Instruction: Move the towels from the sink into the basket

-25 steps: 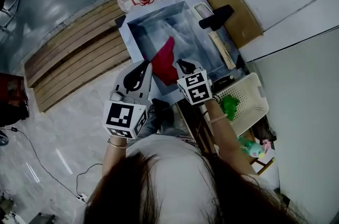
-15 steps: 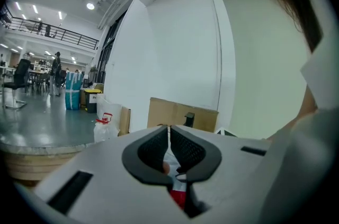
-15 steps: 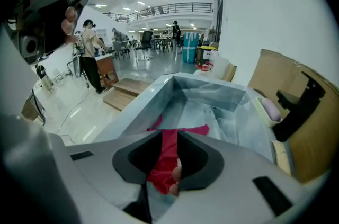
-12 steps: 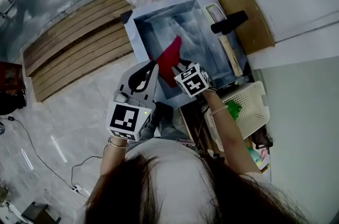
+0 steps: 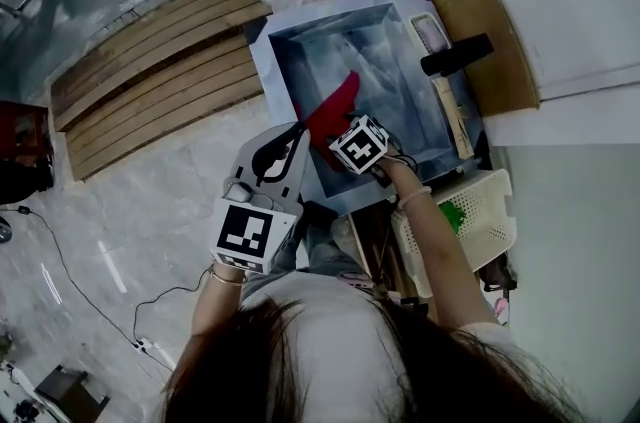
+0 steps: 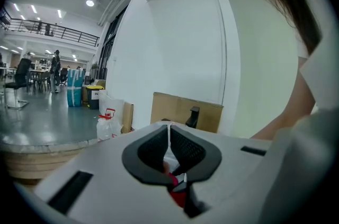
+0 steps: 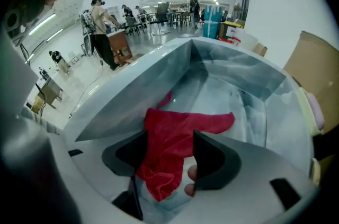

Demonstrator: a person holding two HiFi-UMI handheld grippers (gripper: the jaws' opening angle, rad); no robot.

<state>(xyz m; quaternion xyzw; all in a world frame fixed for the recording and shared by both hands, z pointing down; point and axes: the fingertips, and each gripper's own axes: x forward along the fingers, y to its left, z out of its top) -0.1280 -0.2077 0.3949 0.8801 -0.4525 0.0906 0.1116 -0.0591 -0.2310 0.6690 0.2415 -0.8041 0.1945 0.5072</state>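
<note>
In the head view, a steel sink (image 5: 400,41) is set in a worktop (image 5: 262,76) against the wall, and a red towel (image 5: 335,103) lies inside it at the near left wall, one corner pointing toward the far side. The left gripper (image 5: 298,127) reaches to the sink's near rim with its tips just beside the towel's near end. The right gripper (image 5: 350,133) points steeply down into the sink over the same end of the towel. A white basket (image 5: 495,221) stands to the right of the sink, low beside the person, with something green (image 5: 452,214) in it. In the left gripper view, the left gripper (image 6: 169,126) is clenched, tips meeting with nothing between them; a patch of the towel (image 6: 177,197) shows below, through the gap behind the pads. In the right gripper view, the right gripper (image 7: 169,138) is released: its jaws have just been opening and stand apart, with the crumpled near end of the towel (image 7: 180,125) between them. The pads do not pinch the cloth. The rest of the towel spreads away across the bottom of the sink (image 7: 233,80).
</note>
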